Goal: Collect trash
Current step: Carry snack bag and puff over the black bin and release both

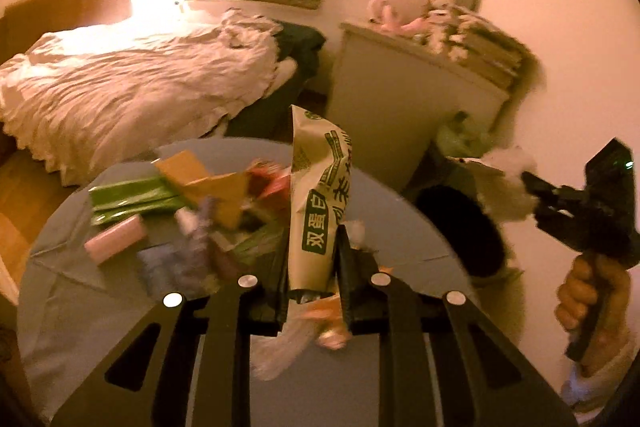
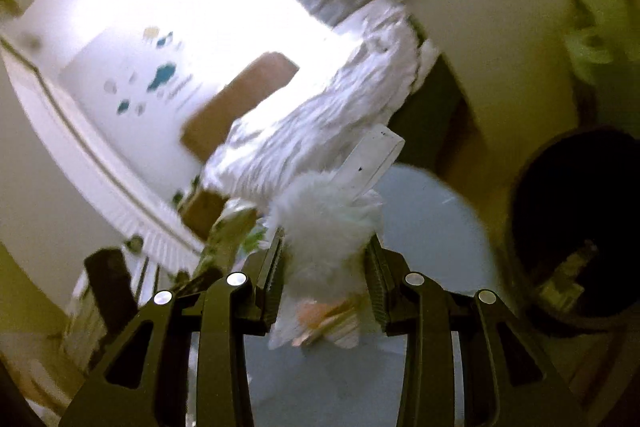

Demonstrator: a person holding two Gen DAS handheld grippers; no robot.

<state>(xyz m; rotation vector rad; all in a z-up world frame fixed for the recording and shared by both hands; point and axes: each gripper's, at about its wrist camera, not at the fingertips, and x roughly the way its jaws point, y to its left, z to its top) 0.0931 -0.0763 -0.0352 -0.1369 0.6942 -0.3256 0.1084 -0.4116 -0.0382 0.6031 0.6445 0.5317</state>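
Trash on both sides: the left gripper (image 1: 312,259) is clenched on a tall beige wrapper (image 1: 316,195) standing above the round grey table (image 1: 400,223), litter heaped at its far-left rim. Right gripper (image 2: 326,263) clamps a fluffy white wad (image 2: 324,227) out past the table edge, near the dark bin (image 2: 576,227), clear air around it.

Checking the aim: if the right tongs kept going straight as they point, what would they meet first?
Probably the round table top just beyond the white wad they grip, not the dark bin off right; depth is unclear.
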